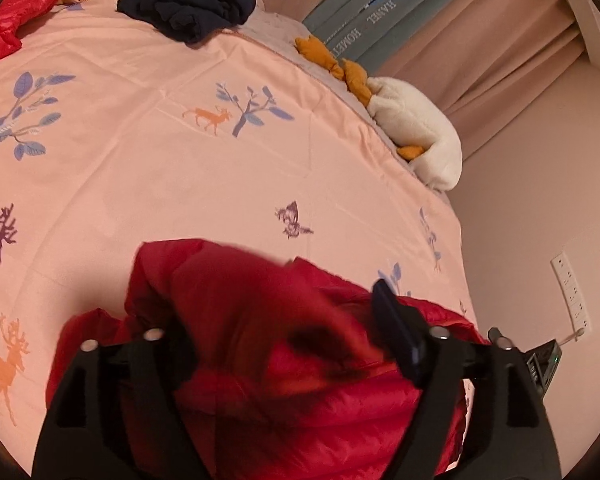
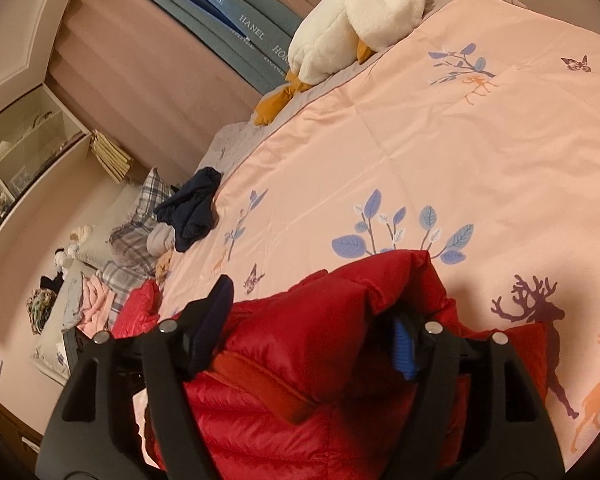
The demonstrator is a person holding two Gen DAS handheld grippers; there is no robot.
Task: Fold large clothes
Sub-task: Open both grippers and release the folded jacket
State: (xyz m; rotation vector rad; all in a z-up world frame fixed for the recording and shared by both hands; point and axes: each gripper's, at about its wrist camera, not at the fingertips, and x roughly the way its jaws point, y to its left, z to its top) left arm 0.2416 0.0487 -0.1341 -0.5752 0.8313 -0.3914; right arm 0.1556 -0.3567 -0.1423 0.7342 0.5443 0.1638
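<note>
A red quilted down jacket point(image 1: 300, 392), glossy and puffy with stitched channels, lies bunched at the near edge of the bed, at 6 o'clock in both wrist views. In the left view its upper fold is blurred.

The left tongs point(image 1: 284, 332) stand apart, black fingers either side of the jacket's mound; the left-hand finger is hidden behind fabric, and whether the pads touch it cannot be told. The right tongs point(image 2: 308, 332) are likewise spread, one dark pad point(image 2: 210, 324) at the jacket's left flank and a ribbed blue pad point(image 2: 404, 350) at its right, neither pressing in.

The bed carries a smooth pale-pink cover point(image 1: 140, 152) printed with deer, leafy twigs and butterflies. At 12 o'clock in the left view sits a crumpled navy garment point(image 1: 188, 4); at 10 o'clock another shiny red piece point(image 1: 12, 20). A fleecy white plush duck point(image 1: 416, 136) with mustard feet lies at 2 o'clock along the bed's edge.
</note>
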